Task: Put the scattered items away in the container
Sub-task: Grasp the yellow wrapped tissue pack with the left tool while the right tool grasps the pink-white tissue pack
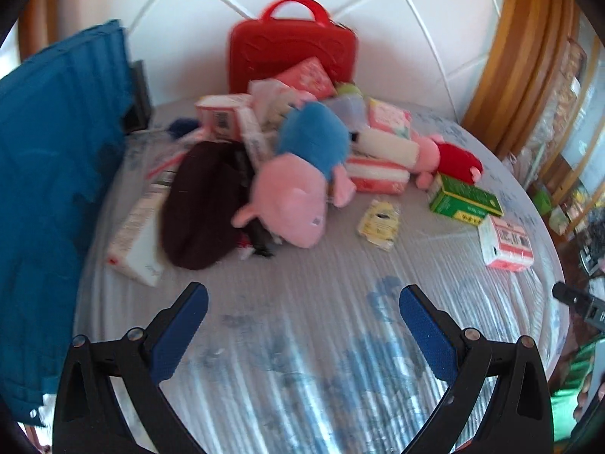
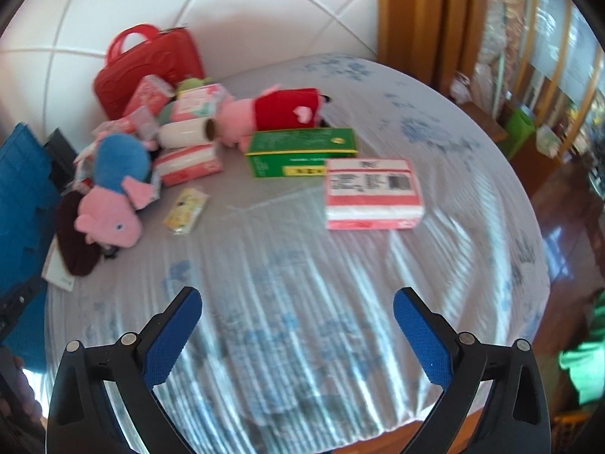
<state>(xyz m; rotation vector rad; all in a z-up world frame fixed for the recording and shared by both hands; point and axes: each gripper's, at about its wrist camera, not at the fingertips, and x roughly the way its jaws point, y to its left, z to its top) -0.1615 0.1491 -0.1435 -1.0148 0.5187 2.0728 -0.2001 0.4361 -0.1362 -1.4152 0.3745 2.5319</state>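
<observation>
Both grippers, left gripper (image 1: 302, 302) and right gripper (image 2: 297, 306), hover over bare tablecloth (image 2: 302, 340), jaws wide apart, nothing held.

Red case (image 1: 293, 53) stands upright against the back wall, behind the pile. Blue-bodied pink plush (image 1: 298, 174) tops the pile, dark knit hat (image 1: 200, 208) touching it; green box (image 2: 300, 151) and pink tissue pack (image 2: 372, 195) sit side by side; small yellow packet (image 2: 186, 212) lies apart.

Red case (image 1: 293, 56), green box (image 2: 300, 151), blue-flowered tablecloth (image 2: 340, 283).
</observation>
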